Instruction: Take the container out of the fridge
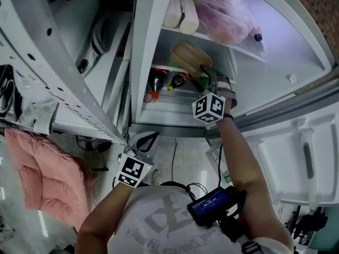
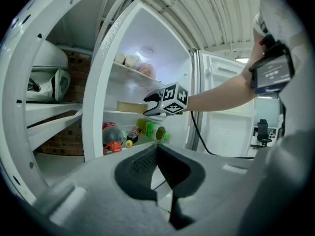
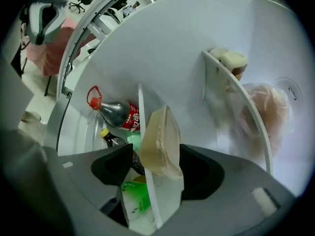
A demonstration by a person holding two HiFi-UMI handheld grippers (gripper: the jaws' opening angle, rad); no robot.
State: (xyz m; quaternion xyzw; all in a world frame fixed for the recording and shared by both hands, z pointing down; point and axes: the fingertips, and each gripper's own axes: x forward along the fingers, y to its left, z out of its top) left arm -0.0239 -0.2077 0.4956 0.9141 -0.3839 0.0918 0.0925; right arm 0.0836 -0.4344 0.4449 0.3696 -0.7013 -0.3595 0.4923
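A tan lidded container (image 1: pixel 188 57) lies on the fridge's middle shelf (image 1: pixel 212 38). My right gripper (image 1: pixel 207 74) reaches into the fridge at its near end. In the right gripper view the container (image 3: pixel 160 141) stands edge-on between the jaws of the right gripper (image 3: pixel 155 168), which is open. The right pad is close beside the container and the left pad stands clear of it. The left gripper view shows the container (image 2: pixel 130 106) just behind the right gripper (image 2: pixel 150 98). My left gripper (image 1: pixel 147 140) hangs shut outside the fridge, low by the door frame, with nothing in it (image 2: pixel 157 149).
A cola bottle (image 3: pixel 115 114), a dark bottle (image 3: pixel 113 140) and a green bottle (image 3: pixel 135 198) lie below the container's shelf. Bagged food (image 3: pixel 266 112) and pale rolls (image 1: pixel 180 9) fill the upper shelf. The open door (image 1: pixel 302 147) is at right, a white rack (image 1: pixel 47 62) and pink cushion (image 1: pixel 42 179) at left.
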